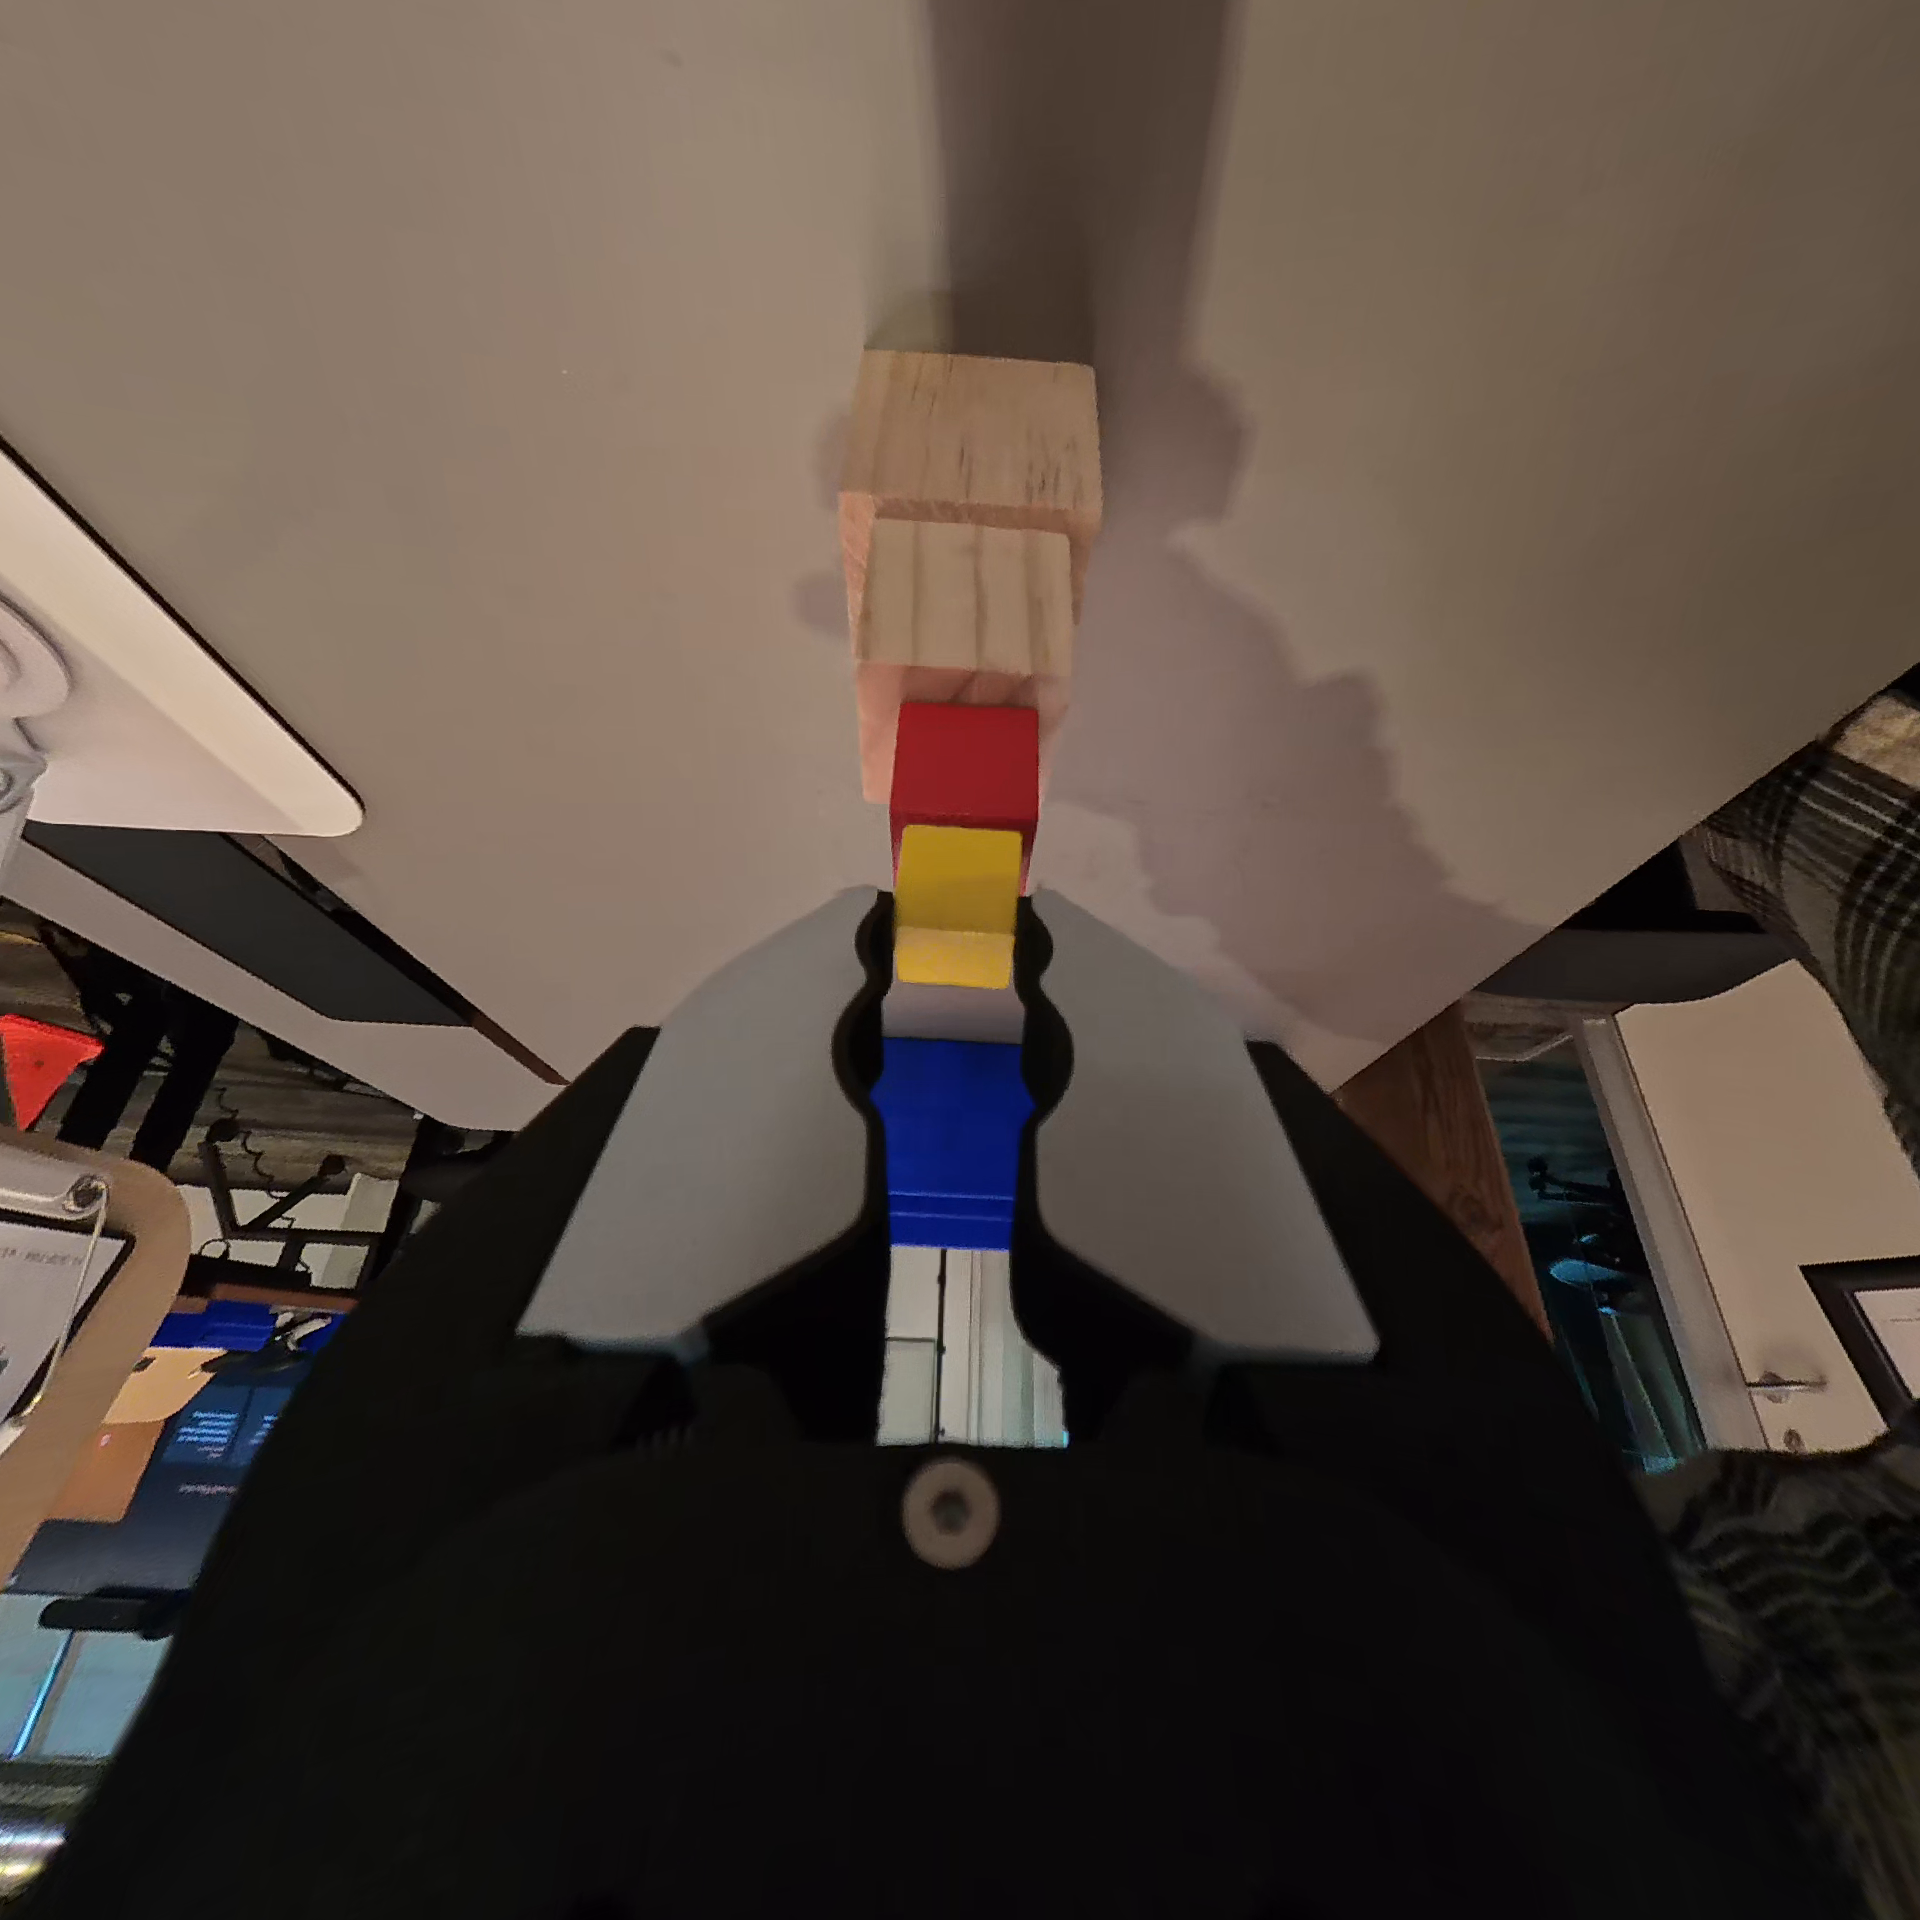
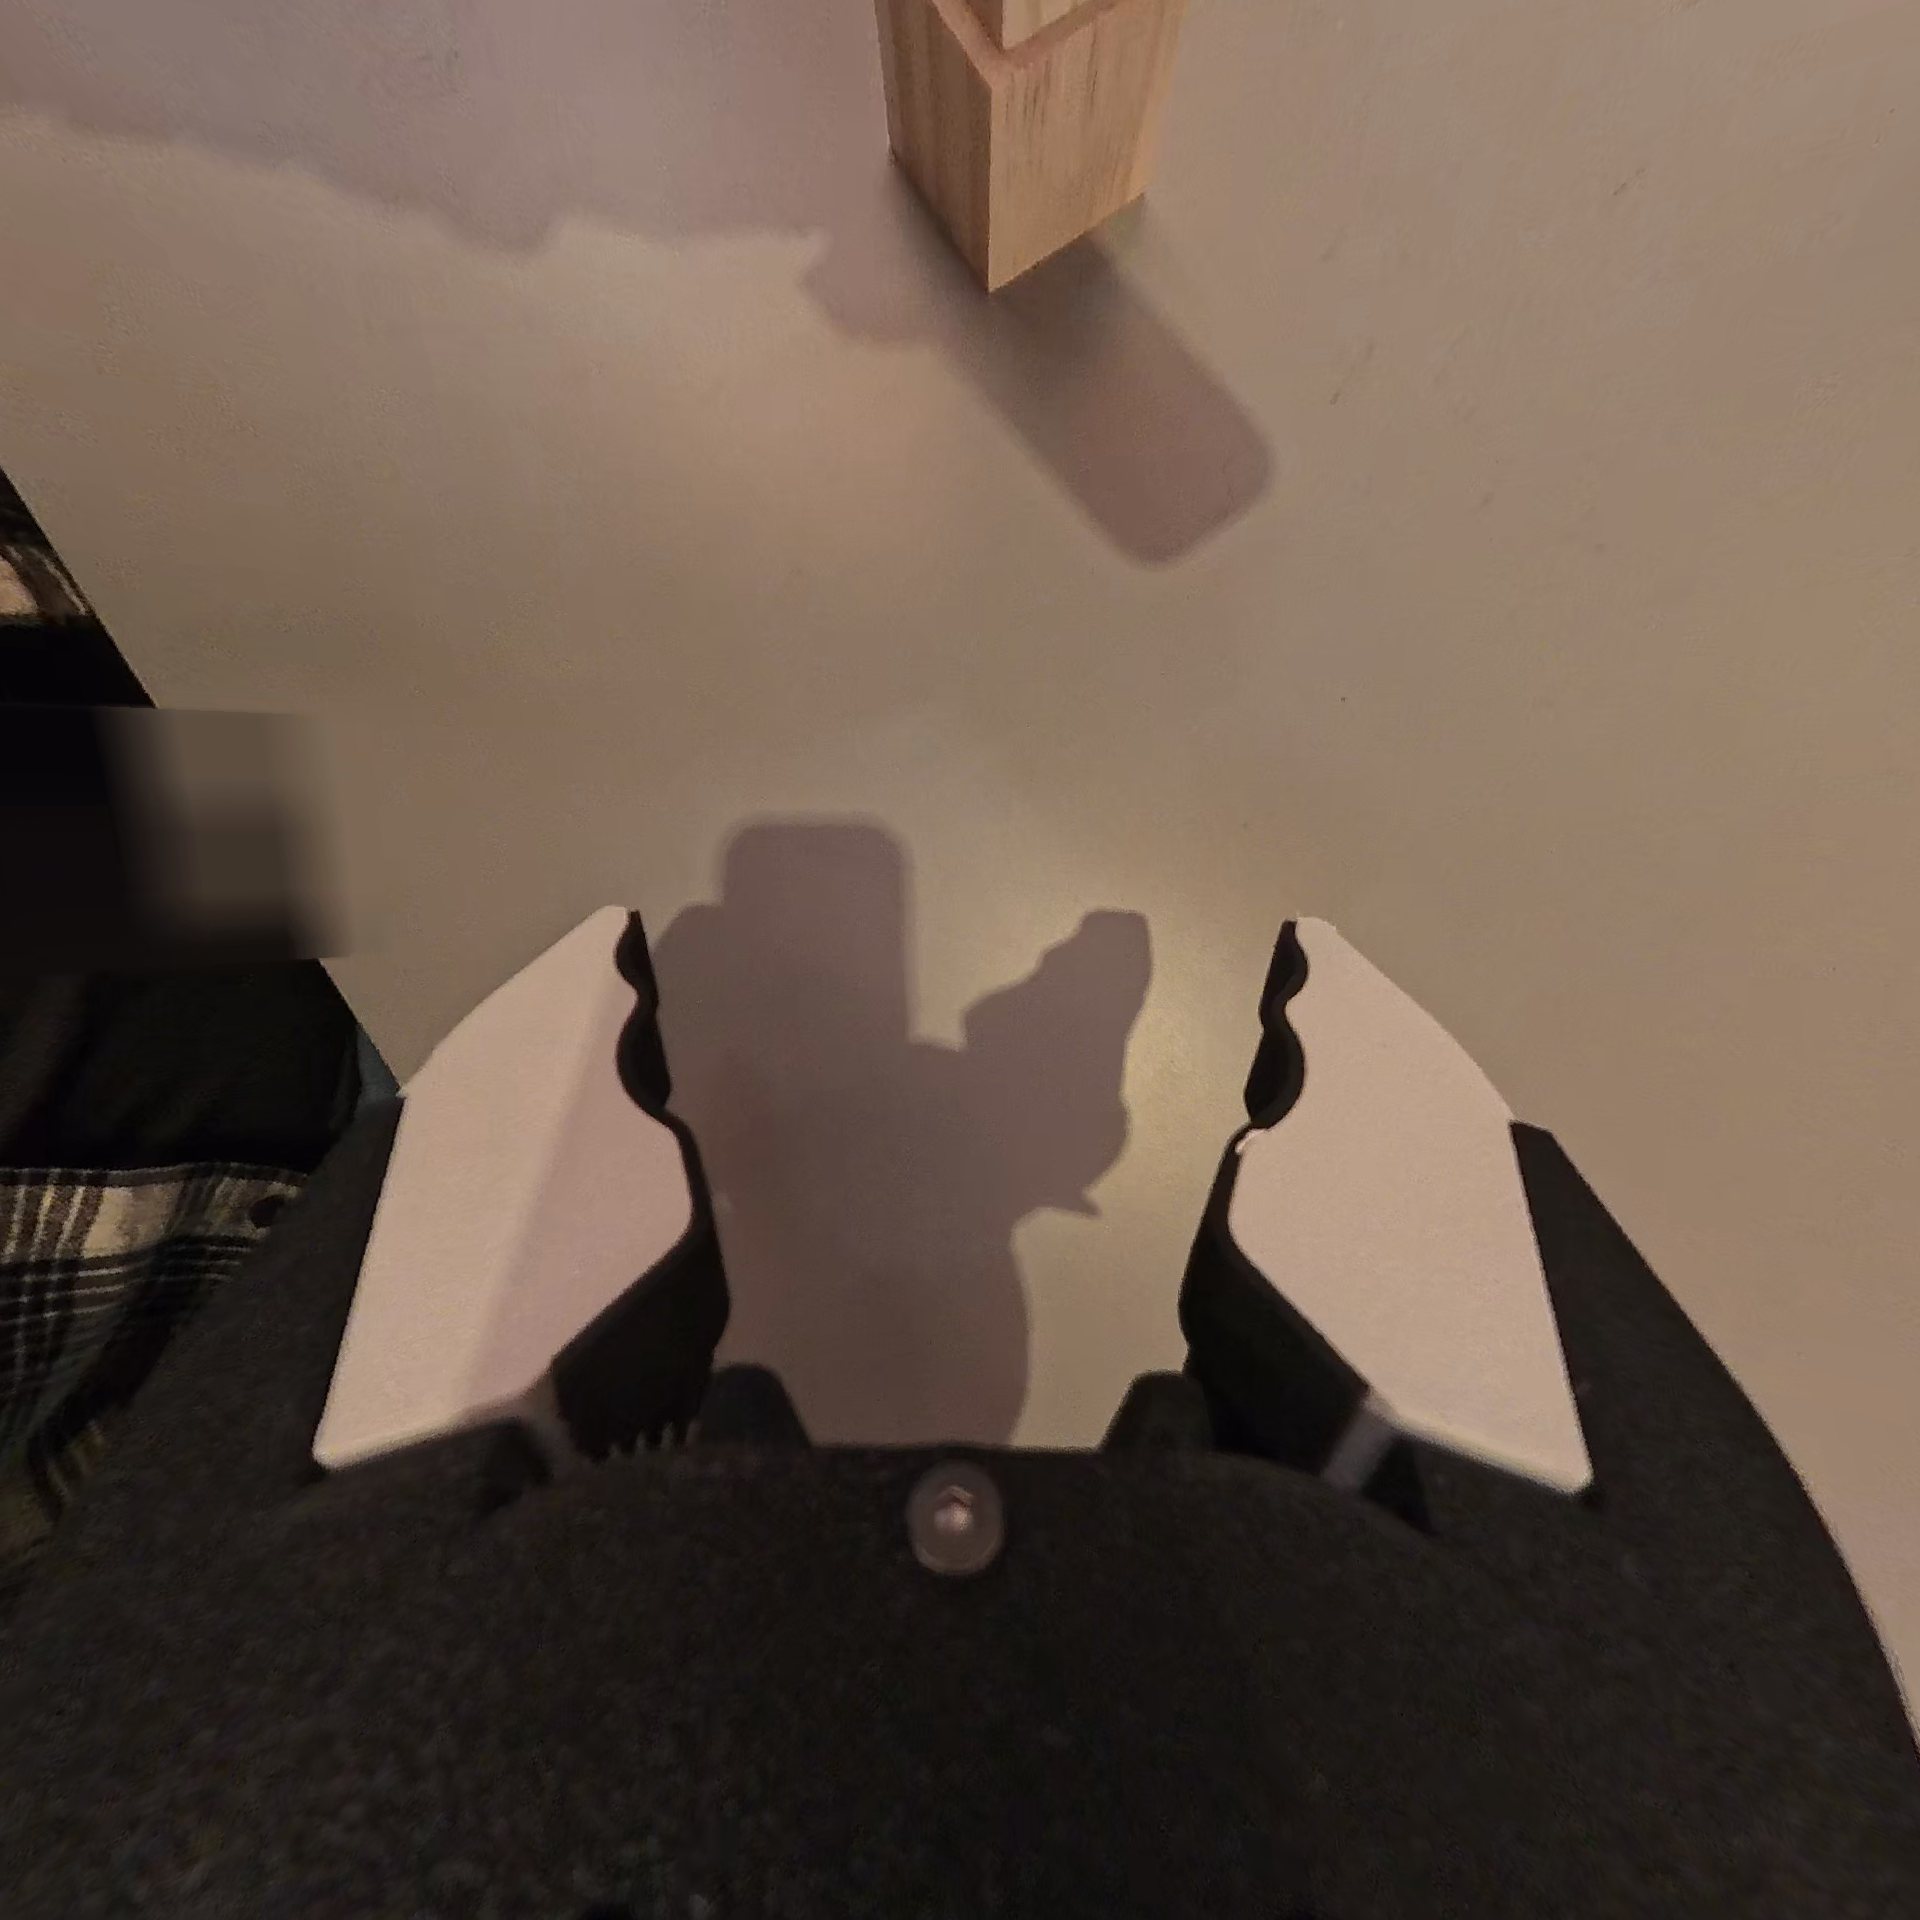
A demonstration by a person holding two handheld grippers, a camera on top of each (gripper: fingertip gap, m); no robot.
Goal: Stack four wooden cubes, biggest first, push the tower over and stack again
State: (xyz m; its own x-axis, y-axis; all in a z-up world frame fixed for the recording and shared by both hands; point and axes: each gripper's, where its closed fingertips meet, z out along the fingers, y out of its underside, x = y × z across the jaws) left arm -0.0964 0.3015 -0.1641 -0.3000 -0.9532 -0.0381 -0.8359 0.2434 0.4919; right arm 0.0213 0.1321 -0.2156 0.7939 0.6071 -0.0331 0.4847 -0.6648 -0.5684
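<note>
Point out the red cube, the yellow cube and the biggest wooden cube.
red cube (image 1: pixel 966 764), left wrist view, top face.
yellow cube (image 1: pixel 956 878), left wrist view, top face.
biggest wooden cube (image 2: pixel 1070 156), right wrist view, right side face.

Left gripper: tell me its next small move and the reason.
Probably lower a touch and let go. The left gripper is shut on the blue cube, right above the yellow cube, which tops the red cube and two plain wooden cubes. A gap shows between blue and yellow. The right gripper is open, apart.
</note>
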